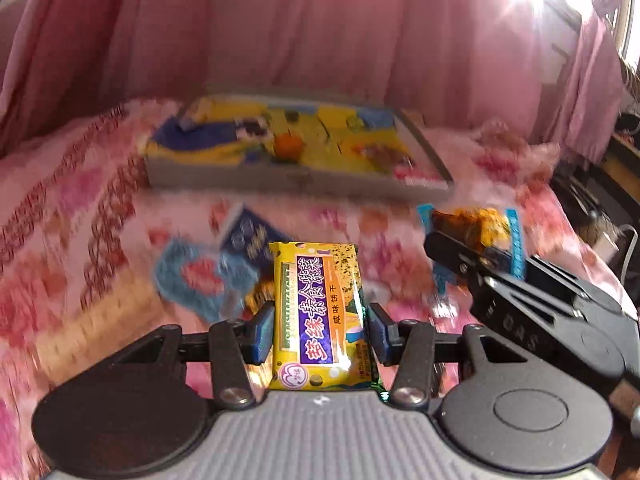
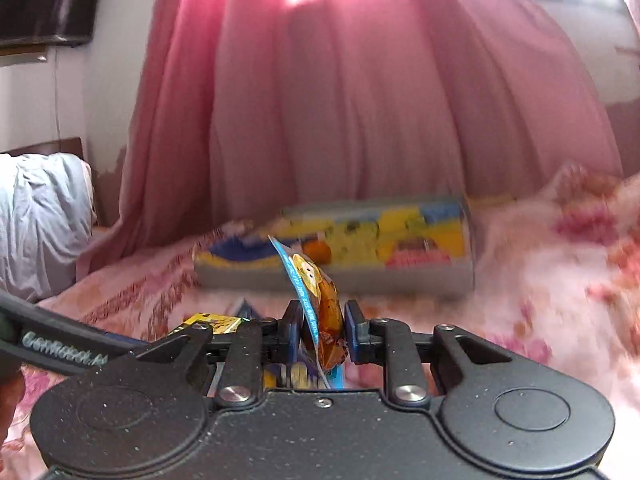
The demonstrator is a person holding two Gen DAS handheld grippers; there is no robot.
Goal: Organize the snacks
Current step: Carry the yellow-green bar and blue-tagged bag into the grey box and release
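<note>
My left gripper (image 1: 320, 330) is shut on a yellow biscuit packet (image 1: 320, 312) with a purple label, held flat above the floral bedspread. At the right of the left wrist view, my right gripper (image 1: 472, 254) holds a blue-edged packet with brown snacks (image 1: 476, 226). The right wrist view shows that gripper (image 2: 322, 334) shut on the same blue-edged packet (image 2: 320, 292), held on edge. A grey box (image 1: 296, 182) with yellow and blue snacks inside lies ahead near the curtain; the same grey box (image 2: 344, 276) shows in the right wrist view.
Loose dark-blue snack packets (image 1: 250, 240) lie on the pink floral bedspread (image 1: 80, 240) just below my left gripper. A pink curtain (image 2: 360, 100) hangs behind the box. A white pillow (image 2: 40, 216) is far left. Cables and clutter sit at the right edge (image 1: 612, 232).
</note>
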